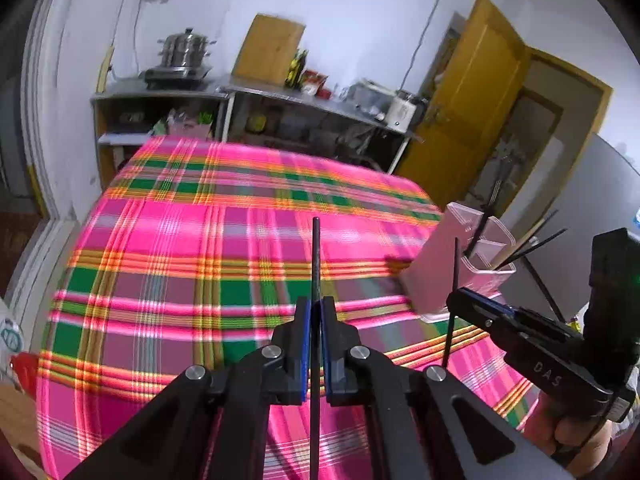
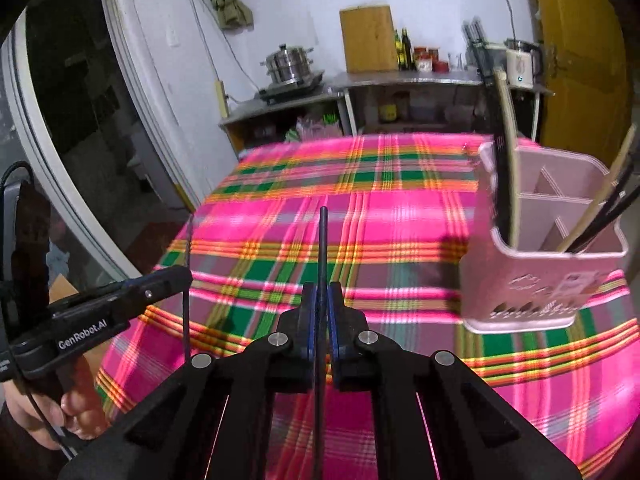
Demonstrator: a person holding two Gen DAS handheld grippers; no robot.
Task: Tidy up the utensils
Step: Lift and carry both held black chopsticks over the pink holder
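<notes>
Black on black here: the left gripper has its blue-padded jaws pinched tight on a thin black chopstick, and the stick stands upright, its tip rising above the fingers and its lower end running down between the gripper's arms. Over on the other side, same story: the right gripper is clamped on a second black chopstick, also held vertical, point up.

Both grippers hover above the pink, green and orange plaid tablecloth, side by side. In the left wrist view the right gripper shows from the side with its stick upright, just beside the holder. In the right wrist view the left gripper appears at the left edge, a bare hand wrapped around its handle.

And there's the target: a pale pink utensil holder with dividers inside, standing on the cloth at the table's right side. Several chopsticks already lean in it: dark ones and a light wooden one in the near right compartment, more dark sticks and another pale one along its left wall.

Behind the table, a metal counter carries a stacked steel steamer pot, a wooden cutting board against the wall, and a white kettle.
</notes>
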